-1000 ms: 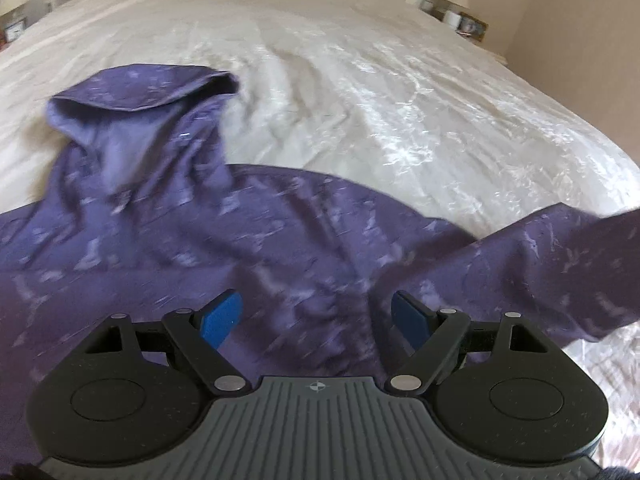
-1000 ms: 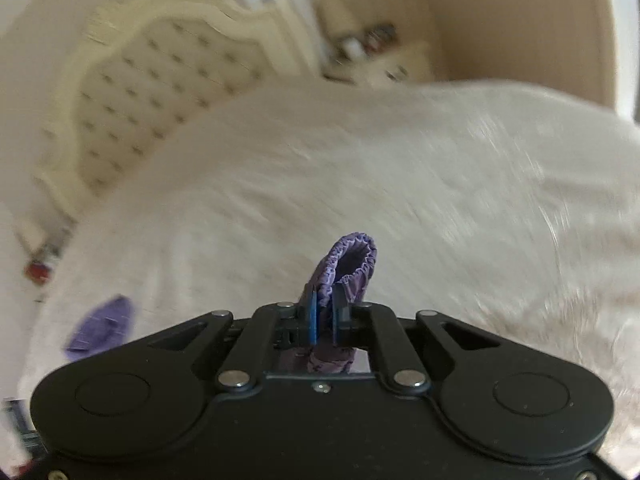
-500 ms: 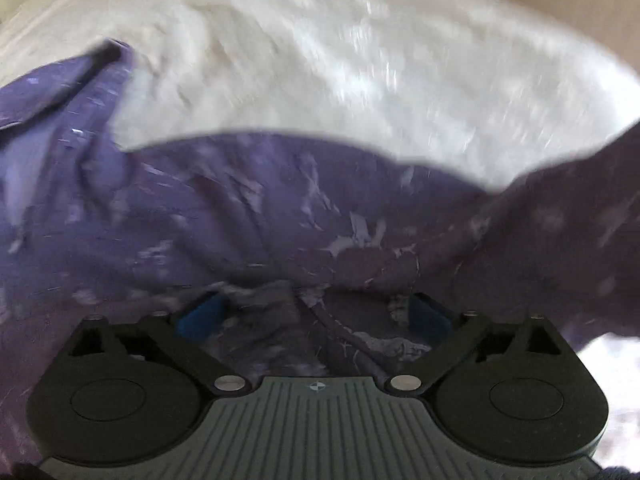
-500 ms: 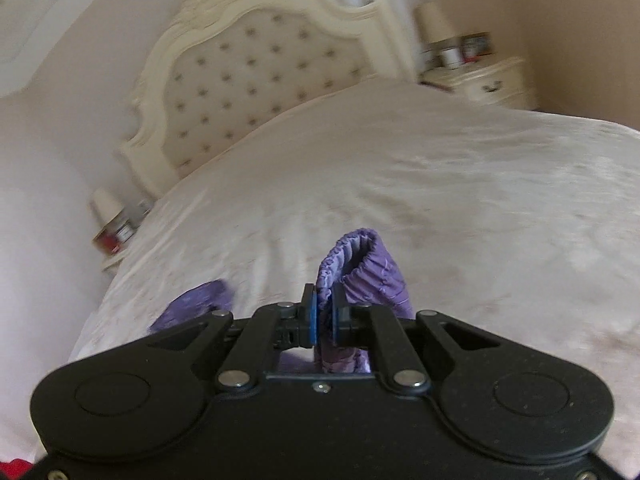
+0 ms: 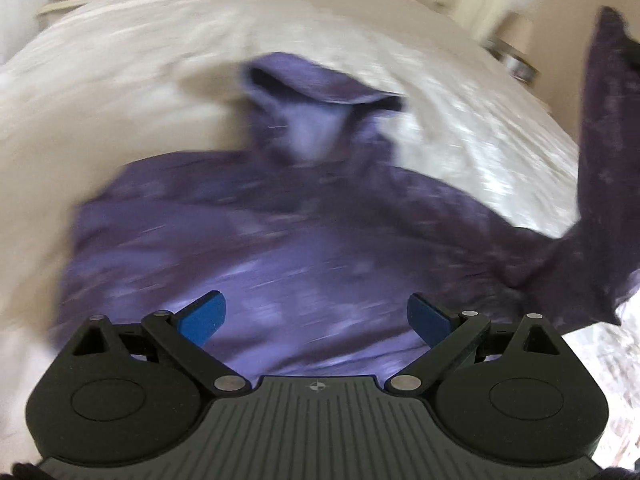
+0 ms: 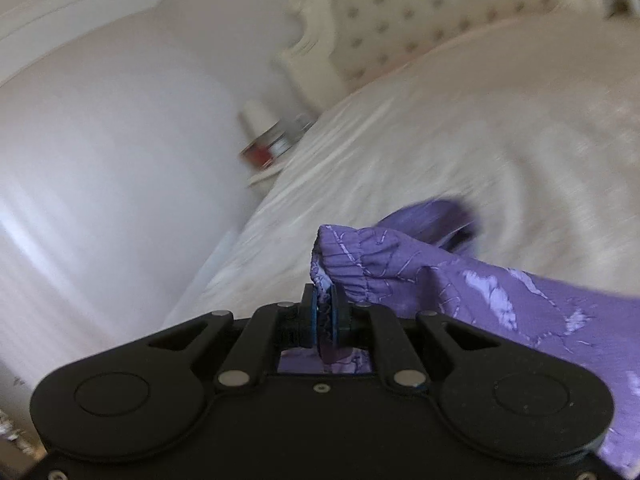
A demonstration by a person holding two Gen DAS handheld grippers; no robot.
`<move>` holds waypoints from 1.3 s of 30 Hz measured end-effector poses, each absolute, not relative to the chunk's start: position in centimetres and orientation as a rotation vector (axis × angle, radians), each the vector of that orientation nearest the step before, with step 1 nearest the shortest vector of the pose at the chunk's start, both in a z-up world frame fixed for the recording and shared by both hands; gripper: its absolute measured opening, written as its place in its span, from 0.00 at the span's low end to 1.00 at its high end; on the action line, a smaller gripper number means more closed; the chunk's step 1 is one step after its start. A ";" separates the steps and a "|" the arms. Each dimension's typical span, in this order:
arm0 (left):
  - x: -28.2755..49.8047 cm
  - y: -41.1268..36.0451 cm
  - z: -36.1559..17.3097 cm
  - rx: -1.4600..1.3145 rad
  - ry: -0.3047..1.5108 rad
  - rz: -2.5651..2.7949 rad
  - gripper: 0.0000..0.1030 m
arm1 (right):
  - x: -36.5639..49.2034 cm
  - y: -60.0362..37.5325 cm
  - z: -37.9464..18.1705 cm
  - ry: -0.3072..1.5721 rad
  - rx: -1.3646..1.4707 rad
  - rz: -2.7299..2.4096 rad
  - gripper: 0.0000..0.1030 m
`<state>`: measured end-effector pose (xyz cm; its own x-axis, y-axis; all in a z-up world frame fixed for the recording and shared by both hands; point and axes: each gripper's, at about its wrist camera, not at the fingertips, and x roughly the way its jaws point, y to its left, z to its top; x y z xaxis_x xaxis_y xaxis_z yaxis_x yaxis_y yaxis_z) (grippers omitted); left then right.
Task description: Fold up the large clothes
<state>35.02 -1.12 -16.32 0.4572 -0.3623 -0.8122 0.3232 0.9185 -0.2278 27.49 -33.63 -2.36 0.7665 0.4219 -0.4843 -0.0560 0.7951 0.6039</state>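
A purple patterned hooded jacket lies spread on the white bed, its hood pointing away. My left gripper is open and empty, just above the jacket's body. The right sleeve is lifted up at the right edge of the left wrist view. My right gripper is shut on the sleeve's elastic cuff, holding it above the bed, and the sleeve trails off to the right.
The white bedspread fills the area around the jacket. A cream tufted headboard stands at the far end. A nightstand with small items sits beside the bed, with a white wall to the left.
My left gripper has pulled back from the jacket, staying open. My right gripper has lifted the sleeve cuff and swung it over toward the jacket's body.
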 end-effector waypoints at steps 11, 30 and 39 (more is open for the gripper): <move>34.5 7.6 -17.5 -0.111 1.067 -0.256 0.96 | 34.1 -20.1 -10.7 0.777 0.444 0.476 0.54; 34.5 -3.3 -19.0 0.072 0.908 -0.401 0.96 | 24.0 -37.5 -12.4 0.906 0.322 0.114 0.65; 37.0 -2.7 -24.7 0.230 1.052 -0.277 0.98 | 27.8 -35.0 -15.5 0.944 0.335 0.256 0.64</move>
<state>37.04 -2.70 -24.70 0.4667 -0.1141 -0.8770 0.3318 0.9418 0.0540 27.81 -34.97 -15.50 0.5626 0.3575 -0.7455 -0.0685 0.9188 0.3888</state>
